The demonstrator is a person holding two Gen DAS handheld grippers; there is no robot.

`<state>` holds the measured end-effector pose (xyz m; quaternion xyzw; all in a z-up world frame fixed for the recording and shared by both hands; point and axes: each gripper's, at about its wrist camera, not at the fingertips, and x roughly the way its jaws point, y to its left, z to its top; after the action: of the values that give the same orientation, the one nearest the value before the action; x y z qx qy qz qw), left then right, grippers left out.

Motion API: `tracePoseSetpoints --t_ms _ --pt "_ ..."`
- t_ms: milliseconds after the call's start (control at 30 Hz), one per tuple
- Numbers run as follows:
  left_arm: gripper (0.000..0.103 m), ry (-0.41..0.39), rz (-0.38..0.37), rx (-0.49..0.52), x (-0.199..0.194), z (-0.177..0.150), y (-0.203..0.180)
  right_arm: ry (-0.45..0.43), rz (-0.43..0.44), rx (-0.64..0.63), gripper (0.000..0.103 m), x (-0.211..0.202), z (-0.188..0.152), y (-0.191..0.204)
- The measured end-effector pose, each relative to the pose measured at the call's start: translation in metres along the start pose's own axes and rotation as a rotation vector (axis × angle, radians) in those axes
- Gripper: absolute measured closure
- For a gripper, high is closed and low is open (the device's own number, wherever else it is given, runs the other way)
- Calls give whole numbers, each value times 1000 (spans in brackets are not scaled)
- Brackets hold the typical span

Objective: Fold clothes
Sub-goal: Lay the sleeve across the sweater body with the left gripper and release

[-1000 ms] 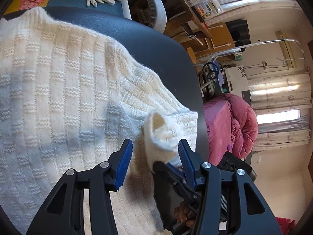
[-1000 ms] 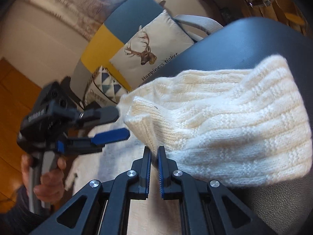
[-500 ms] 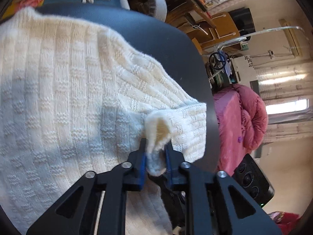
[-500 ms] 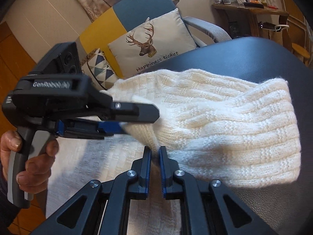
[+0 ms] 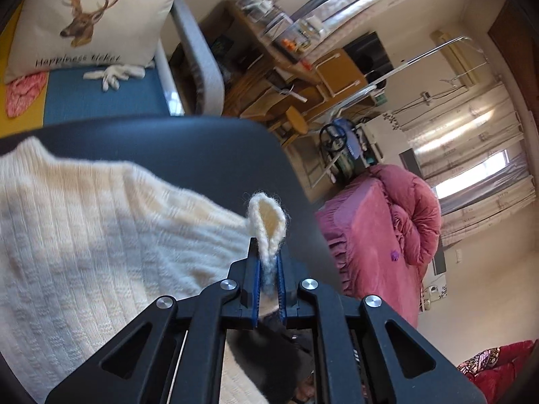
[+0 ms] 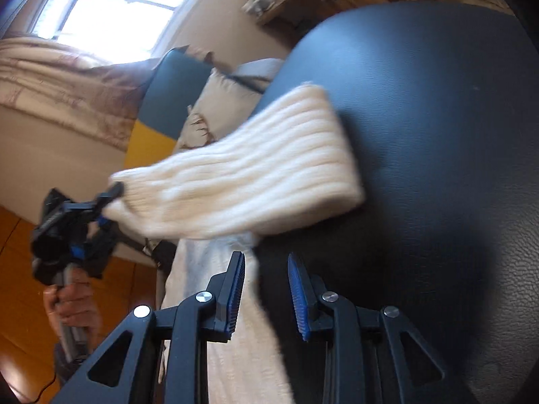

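Note:
A cream knitted sweater point(image 5: 101, 235) lies on a dark leather-like tabletop point(image 5: 202, 148). My left gripper point(image 5: 268, 262) has a small folded corner of the knit pinched between its blue pads; its jaws are closing and the corner hangs lifted off the table. In the right wrist view the sweater point(image 6: 252, 181) stretches up to the left gripper point(image 6: 113, 198), held by a hand point(image 6: 74, 309). My right gripper point(image 6: 266, 269) hovers over the sweater's lower part and the tabletop point(image 6: 438, 134). Its jaws are opening, and nothing is pinched between them.
A deer-print pillow point(image 5: 91, 23) and a white glove point(image 5: 114, 74) lie on a blue and yellow sofa point(image 5: 101, 101) behind the table. To the right are a cluttered wooden desk point(image 5: 269, 50) and pink bedding point(image 5: 387, 229).
The left gripper shut on the sweater's folded corner and lifted it. The right gripper let go of the knit, opened and swung away to the right, tilting.

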<state>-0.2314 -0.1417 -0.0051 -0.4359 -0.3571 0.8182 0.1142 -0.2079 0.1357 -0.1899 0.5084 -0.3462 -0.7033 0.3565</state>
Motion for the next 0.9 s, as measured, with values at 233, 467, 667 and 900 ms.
tracePoseSetpoints --t_ms 233,467,667,900 --pt "97 -148 -55 43 -52 43 -31 -9 85 118 75 15 1 -8" --pt "97 -252 -19 31 -108 60 -14 39 110 124 75 47 -3 4" --pt "97 -304 28 -25 -147 48 37 81 152 174 75 73 -12 10" --pt "97 -357 44 -116 -188 24 104 80 242 301 75 86 -18 7"
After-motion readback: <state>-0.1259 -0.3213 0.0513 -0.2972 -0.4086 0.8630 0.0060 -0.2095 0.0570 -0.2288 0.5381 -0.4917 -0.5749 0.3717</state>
